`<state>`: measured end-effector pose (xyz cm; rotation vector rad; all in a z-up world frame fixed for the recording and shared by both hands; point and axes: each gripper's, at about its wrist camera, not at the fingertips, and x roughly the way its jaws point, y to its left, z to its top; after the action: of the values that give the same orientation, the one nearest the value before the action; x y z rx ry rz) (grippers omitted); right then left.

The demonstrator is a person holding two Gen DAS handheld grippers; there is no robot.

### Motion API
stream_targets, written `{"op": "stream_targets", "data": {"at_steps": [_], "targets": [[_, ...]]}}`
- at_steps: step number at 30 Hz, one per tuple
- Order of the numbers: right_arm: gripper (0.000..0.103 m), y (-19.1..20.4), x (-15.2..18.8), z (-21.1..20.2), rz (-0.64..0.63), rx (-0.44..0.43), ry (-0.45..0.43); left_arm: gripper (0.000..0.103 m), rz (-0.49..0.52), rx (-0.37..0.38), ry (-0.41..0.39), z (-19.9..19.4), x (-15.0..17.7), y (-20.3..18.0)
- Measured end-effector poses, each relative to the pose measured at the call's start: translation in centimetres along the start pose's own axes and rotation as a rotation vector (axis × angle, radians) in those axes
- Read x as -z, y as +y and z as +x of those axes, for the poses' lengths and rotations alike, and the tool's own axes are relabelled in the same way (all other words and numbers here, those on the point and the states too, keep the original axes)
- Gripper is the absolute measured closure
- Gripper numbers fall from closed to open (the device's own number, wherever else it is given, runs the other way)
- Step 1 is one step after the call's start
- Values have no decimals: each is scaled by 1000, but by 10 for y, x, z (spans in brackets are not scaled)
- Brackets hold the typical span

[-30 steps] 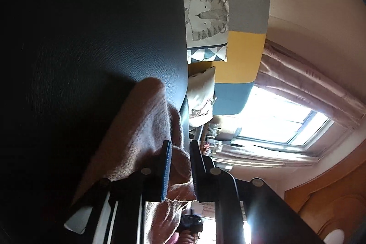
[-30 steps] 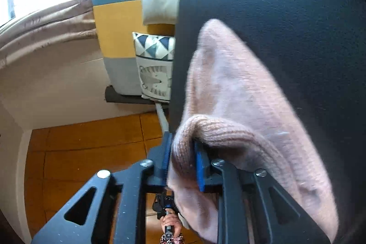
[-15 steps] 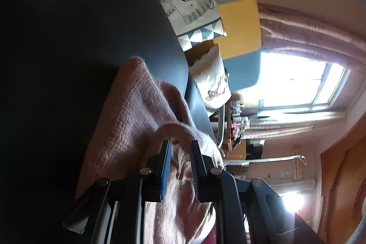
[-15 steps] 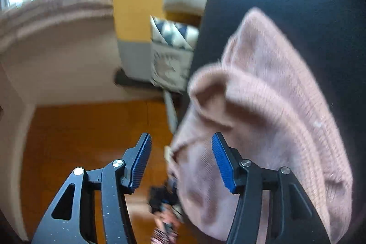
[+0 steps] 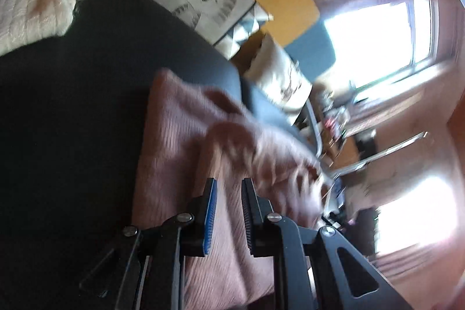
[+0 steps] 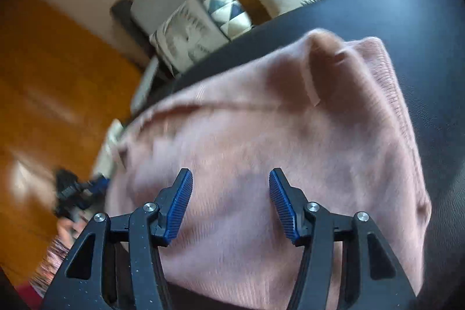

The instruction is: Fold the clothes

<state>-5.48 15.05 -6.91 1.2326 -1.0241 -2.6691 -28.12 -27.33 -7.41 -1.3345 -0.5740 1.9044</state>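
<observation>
On a black padded surface [image 6: 407, 7], a pink knitted sweater [image 6: 261, 121] lies folded beneath two hand-held grippers.

Left wrist view: the left gripper [image 5: 228, 188] has lifted and rolled since a second ago, when its jaws pinched a fold; now the narrow gap between them shows only sweater [image 5: 180, 135] lying below, nothing clamped. A cream knit [image 5: 35, 7] rests at the far corner. Right wrist view: the right gripper [image 6: 231, 185] gripped the sweater's rolled edge a second ago; its jaws have just been opening and now stand wide apart above the flat sweater, holding nothing. Patterned cushions [image 6: 197, 28] sit beyond the surface.
</observation>
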Motion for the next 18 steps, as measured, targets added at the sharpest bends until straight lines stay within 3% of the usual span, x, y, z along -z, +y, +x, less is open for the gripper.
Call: {"op": "stream_targets", "data": {"at_steps": [3, 5, 8, 11, 13, 16, 18], "targets": [[45, 8, 28, -14, -90, 67, -20, 86, 138, -102, 20, -4, 17, -10], [45, 11, 30, -20, -130, 151, -79, 86, 192, -128, 17, -6, 20, -16], [45, -1, 26, -36, -137, 264, -135, 85, 173, -136, 12, -11, 16, -16], [45, -21, 24, -51, -69, 373, -140, 82, 203, -197, -21, -15, 15, -17], [45, -35, 27, -58, -54, 372, -128, 80, 224, -192, -32, -17, 15, -19], [45, -46, 30, -62, -59, 344, -112, 76, 212, -136, 12, -8, 16, -21], [45, -51, 28, -55, -66, 347, -94, 75, 240, -166, 55, 1, 18, -23]]}}
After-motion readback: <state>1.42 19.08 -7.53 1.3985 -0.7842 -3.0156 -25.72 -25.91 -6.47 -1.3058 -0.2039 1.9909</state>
